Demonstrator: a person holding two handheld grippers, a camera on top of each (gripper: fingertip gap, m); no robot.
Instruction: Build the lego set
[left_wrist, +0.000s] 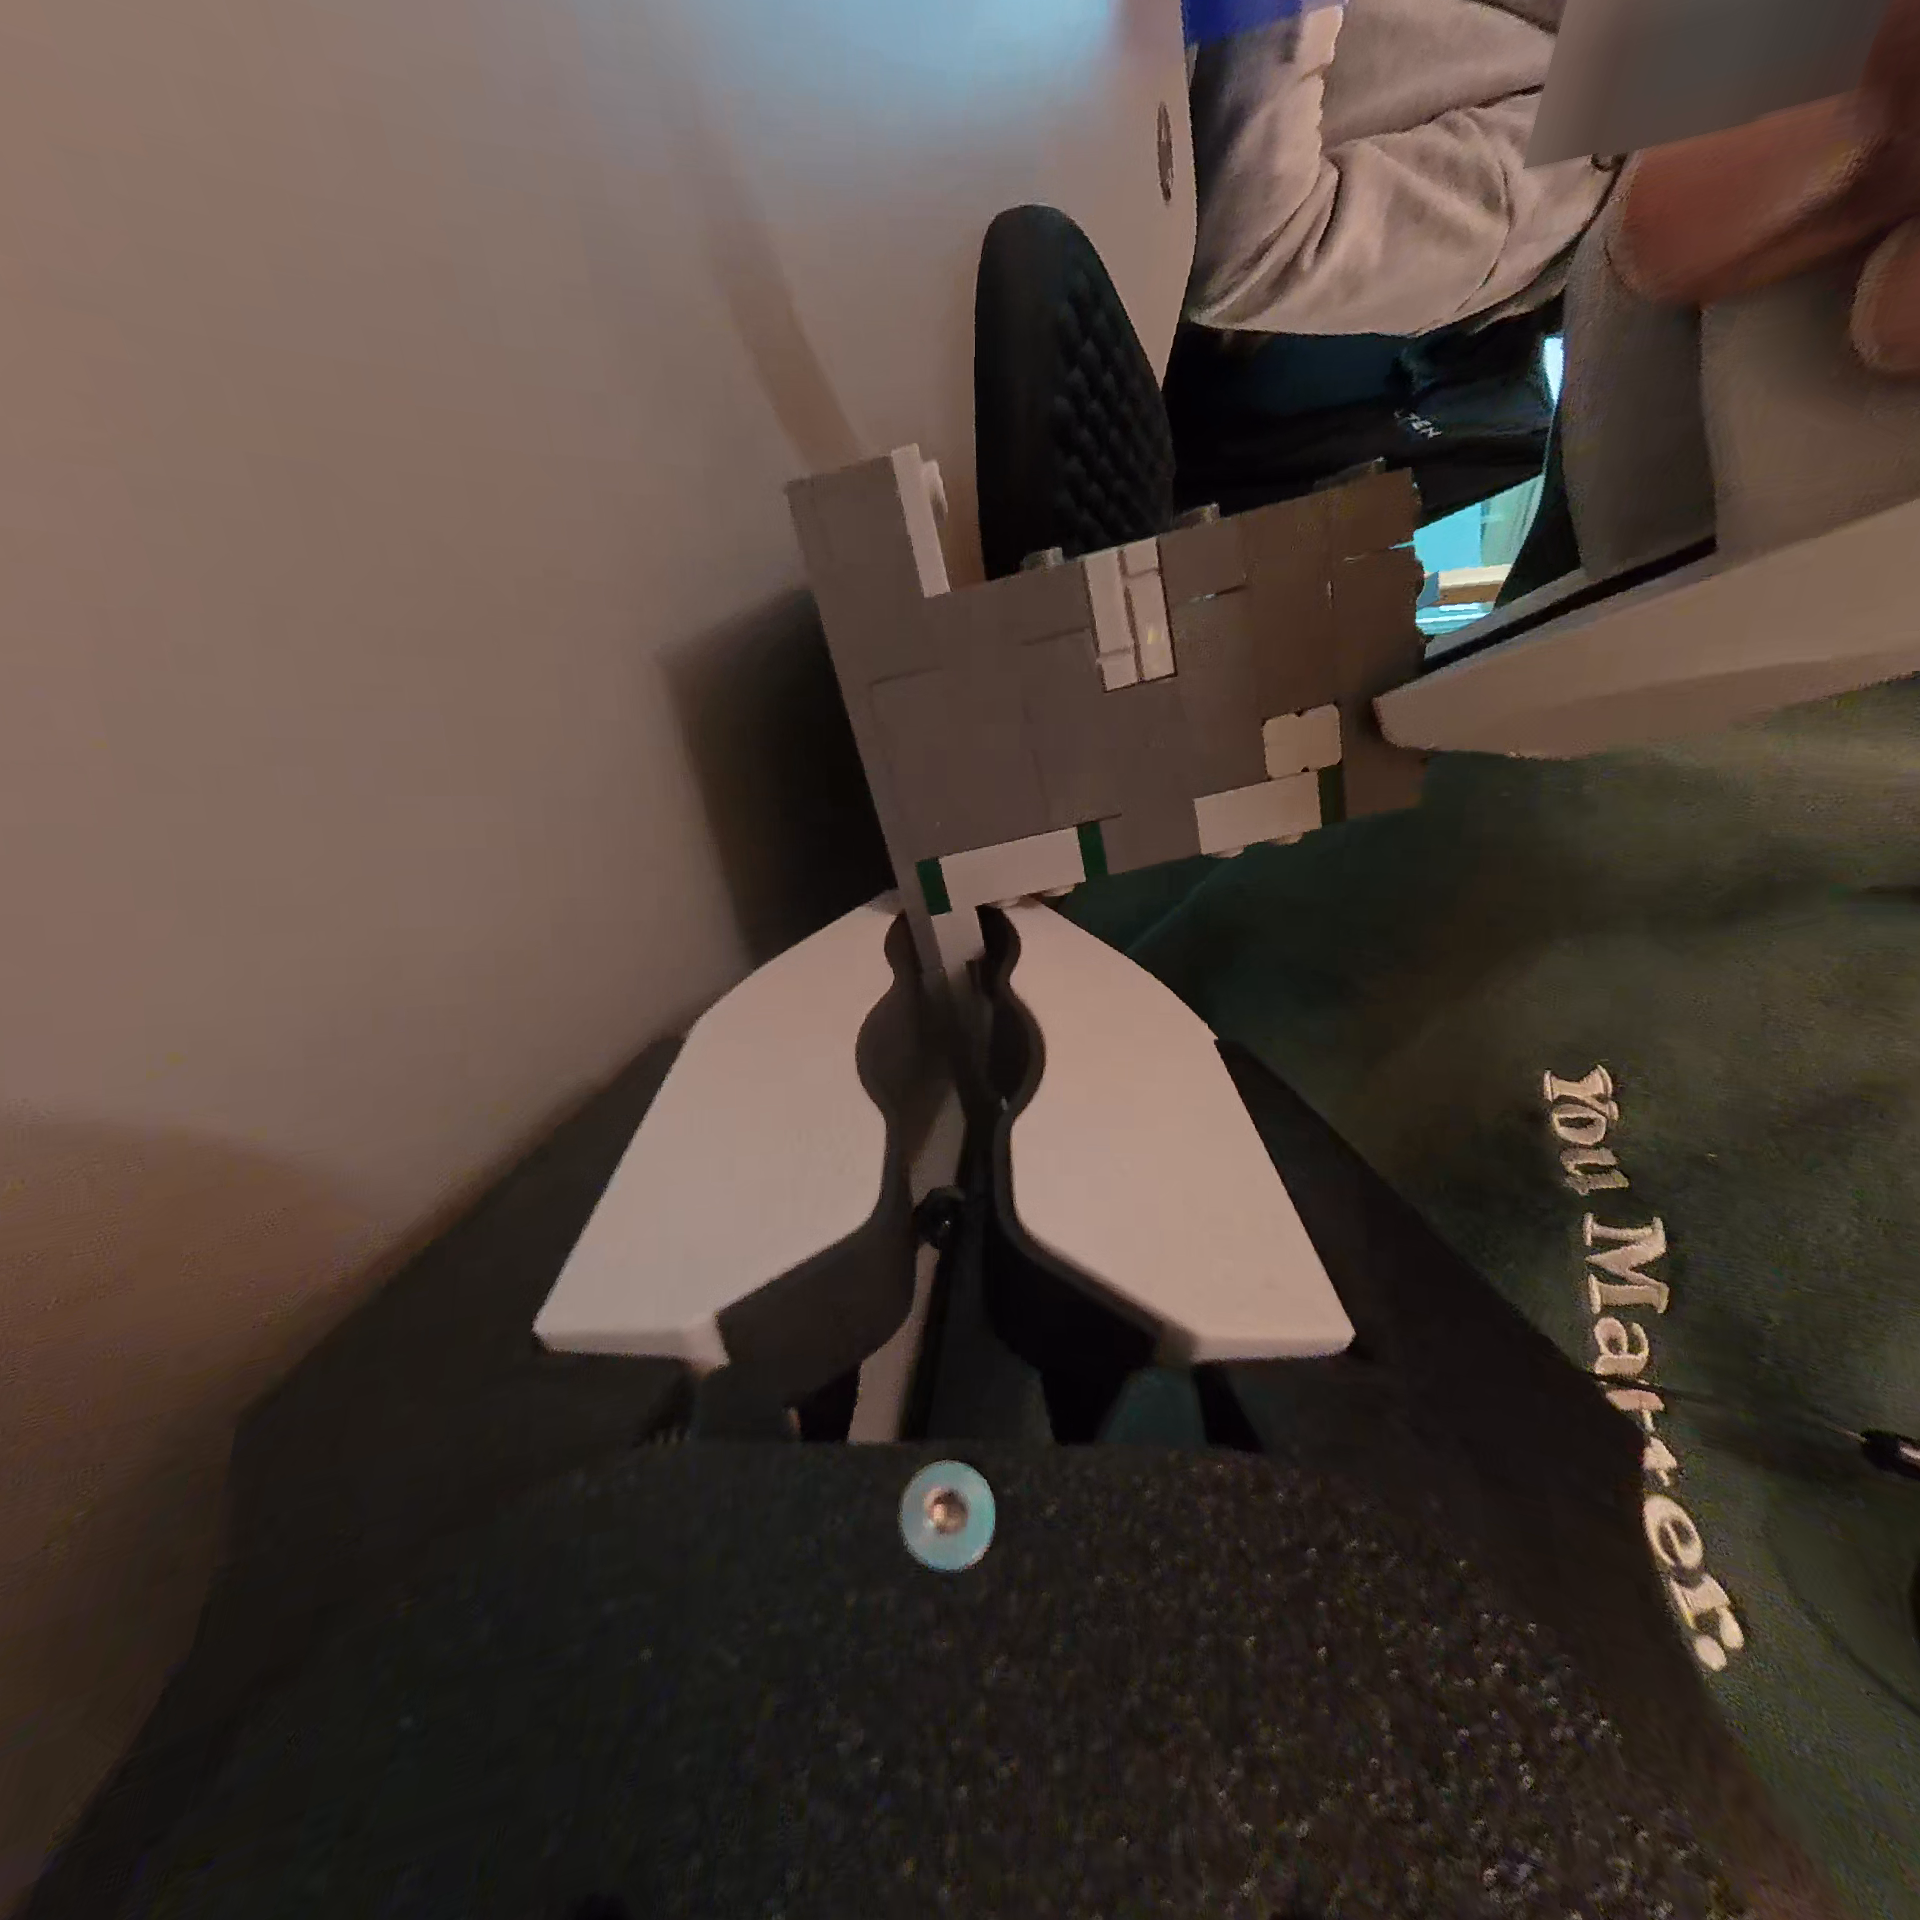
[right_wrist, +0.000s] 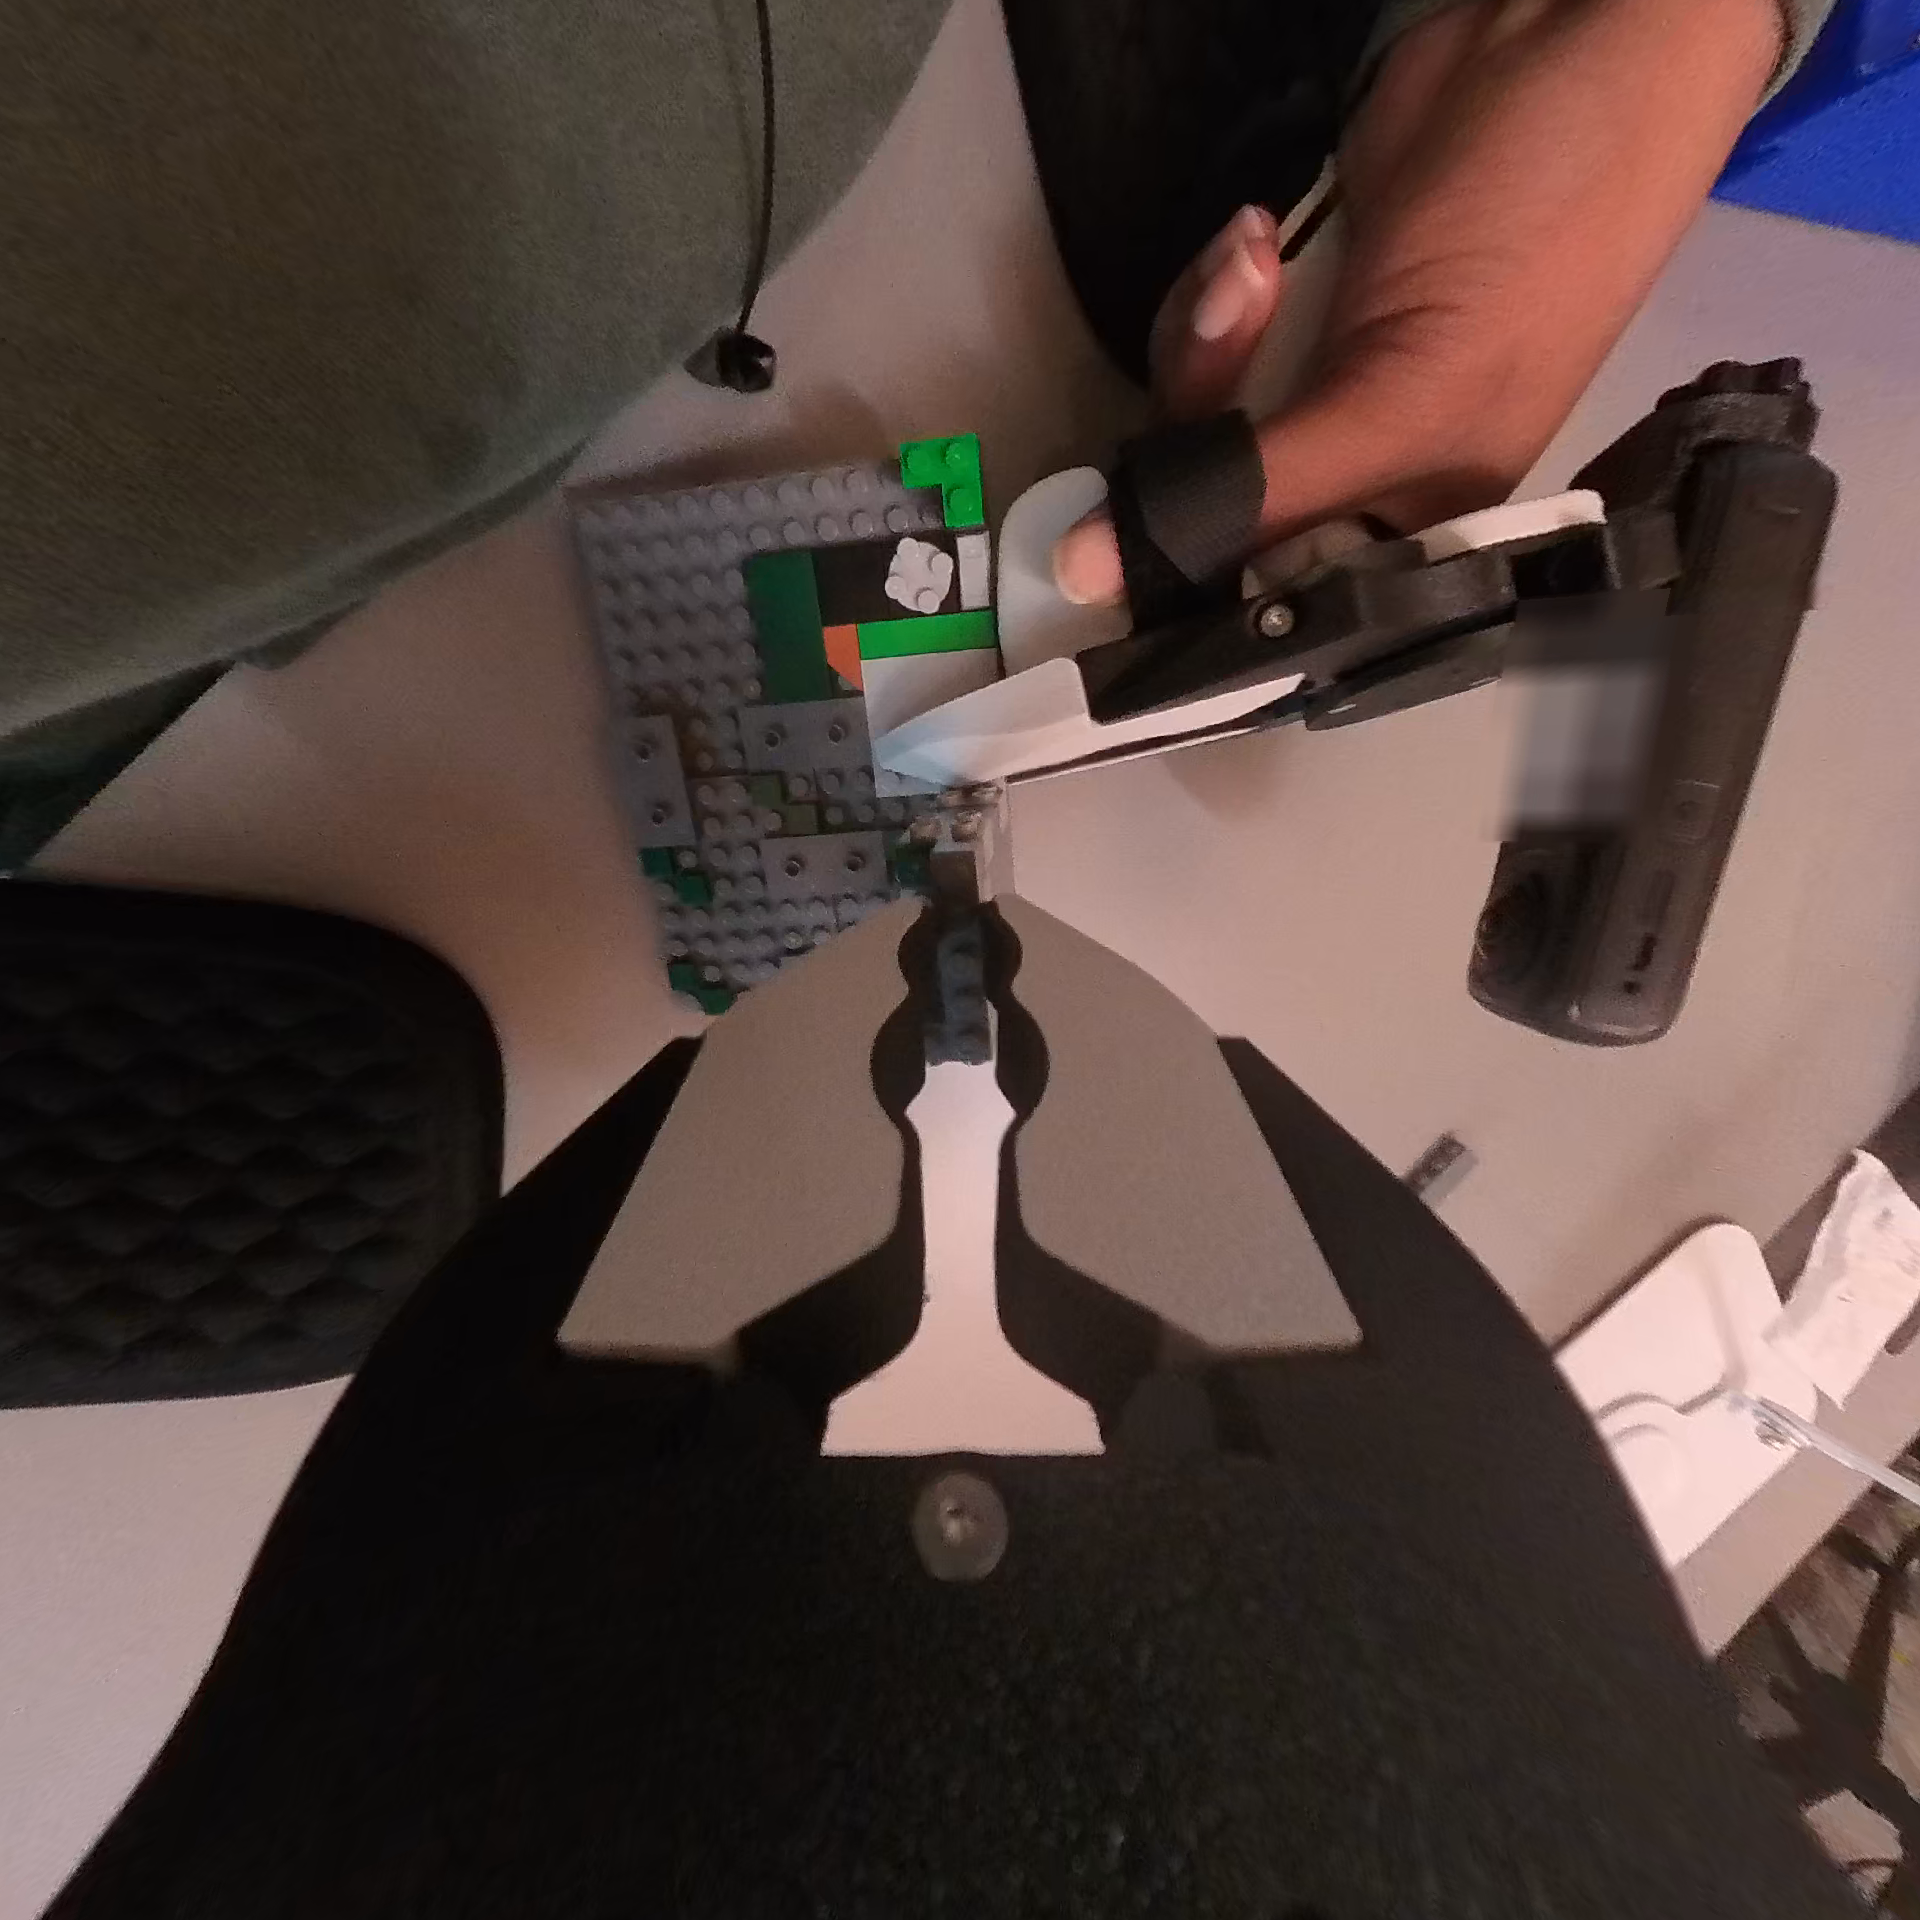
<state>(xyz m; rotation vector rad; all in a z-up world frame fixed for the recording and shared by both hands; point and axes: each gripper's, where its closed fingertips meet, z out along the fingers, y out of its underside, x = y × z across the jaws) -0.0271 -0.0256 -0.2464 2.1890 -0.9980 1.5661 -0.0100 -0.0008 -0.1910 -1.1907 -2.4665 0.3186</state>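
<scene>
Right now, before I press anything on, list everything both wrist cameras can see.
Lego build: one, grey studded baseplate with green, black, white and orange parts, held on edge above the white table.
Grey brick strip: one, between the right gripper's fingers at the build's corner.
Table: one, white, under everything.
Chair seat: one, black and quilted, left in the right wrist view.
White tray: one, lower right on the table.
Small grey piece: one, loose on the table.
Green sweatshirt: one, the person's.
Hand: one, strapped to the left gripper.
Left gripper: shut on the build's edge.
Right gripper: shut on the grey strip.
</scene>
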